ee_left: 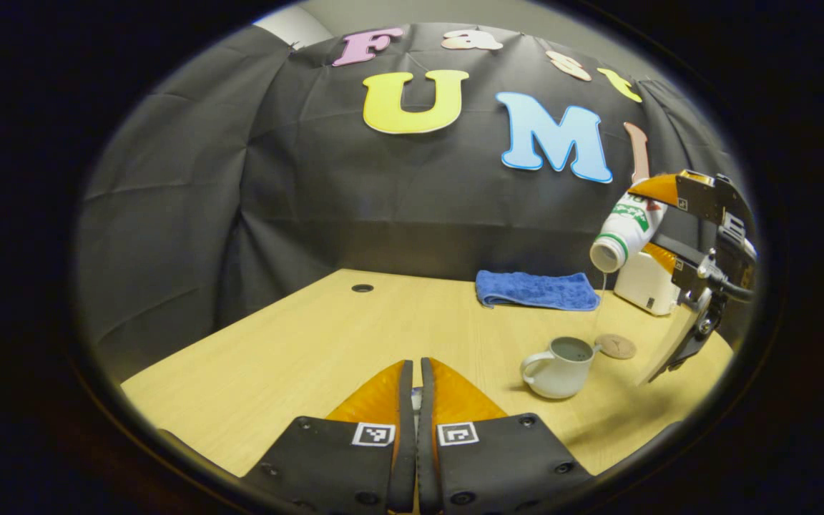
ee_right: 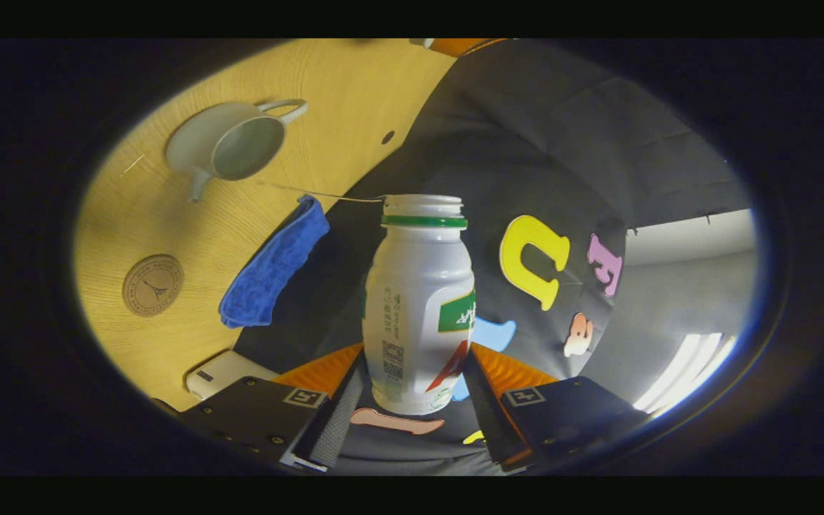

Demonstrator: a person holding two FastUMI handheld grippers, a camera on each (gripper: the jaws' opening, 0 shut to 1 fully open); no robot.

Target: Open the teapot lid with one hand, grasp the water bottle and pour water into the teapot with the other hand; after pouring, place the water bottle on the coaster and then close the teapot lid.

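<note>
White and lidless, the teapot (ee_left: 559, 366) stands on the wooden table (ee_left: 297, 343), just beside the round coaster (ee_left: 615, 346). Above the teapot the right gripper (ee_right: 413, 390) clamps both fingers on the tilted water bottle (ee_right: 419, 300), and a thin stream falls from its mouth. Beyond the teapot lie a blue cloth (ee_left: 537, 290) and a white box (ee_left: 646, 285), half hidden behind the bottle. The left gripper (ee_left: 413, 386) shows its fingers nearly together; whatever sits between them is hard to make out.
</note>
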